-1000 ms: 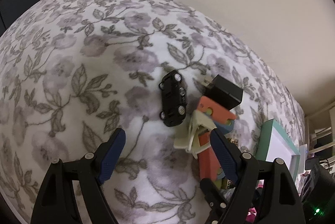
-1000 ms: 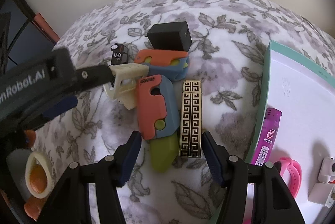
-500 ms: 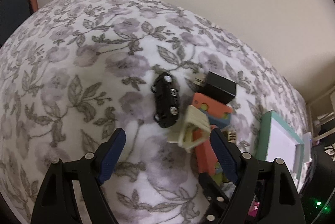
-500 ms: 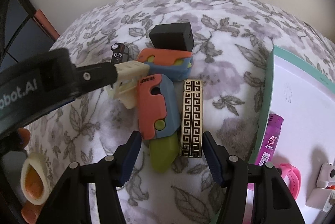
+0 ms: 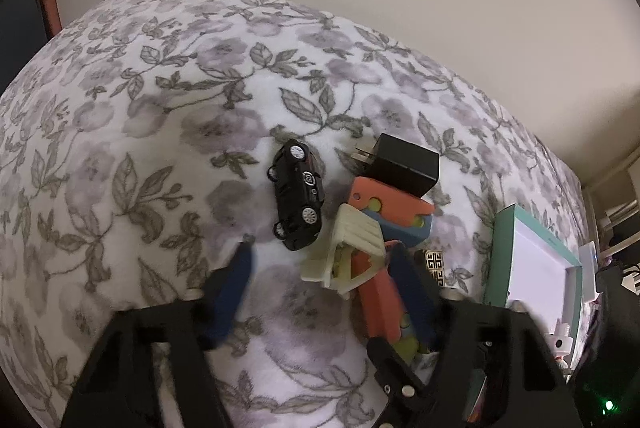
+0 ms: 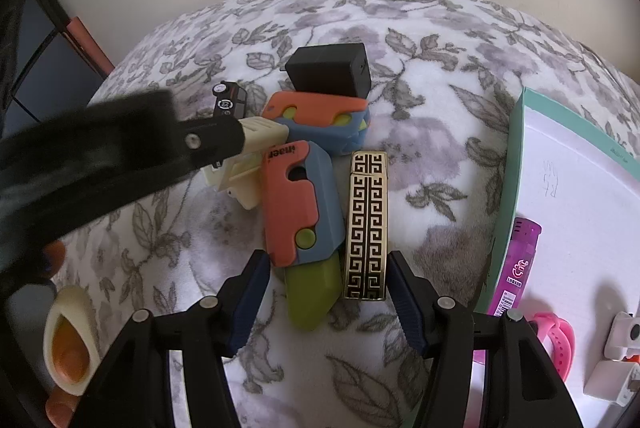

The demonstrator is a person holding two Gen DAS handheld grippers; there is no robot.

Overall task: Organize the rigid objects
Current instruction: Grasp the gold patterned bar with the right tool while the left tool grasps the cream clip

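My left gripper (image 5: 324, 268) jaws, just closing, stand spread around the cream ribbed plastic piece (image 5: 348, 248); black toy car (image 5: 298, 194) at 11 o'clock. Right gripper (image 6: 326, 288) spread, gripping nothing.

- Floral blanket (image 6: 432, 132) — soft, fuzzy cloth, matt
- Toy car (image 5: 298, 194) — glossy black plastic; shiny silver wheels
- Cream piece (image 5: 348, 248) — matt, ribbed plastic
- Orange-and-blue toy knife (image 6: 298, 204) — smooth matt plastic; green blade alike
- Patterned lighter (image 6: 366, 224) — polished gold metal, black inlay
- Charger block (image 6: 330, 74) — matt black plastic
- Purple lighter (image 6: 516, 268) — glossy translucent plastic
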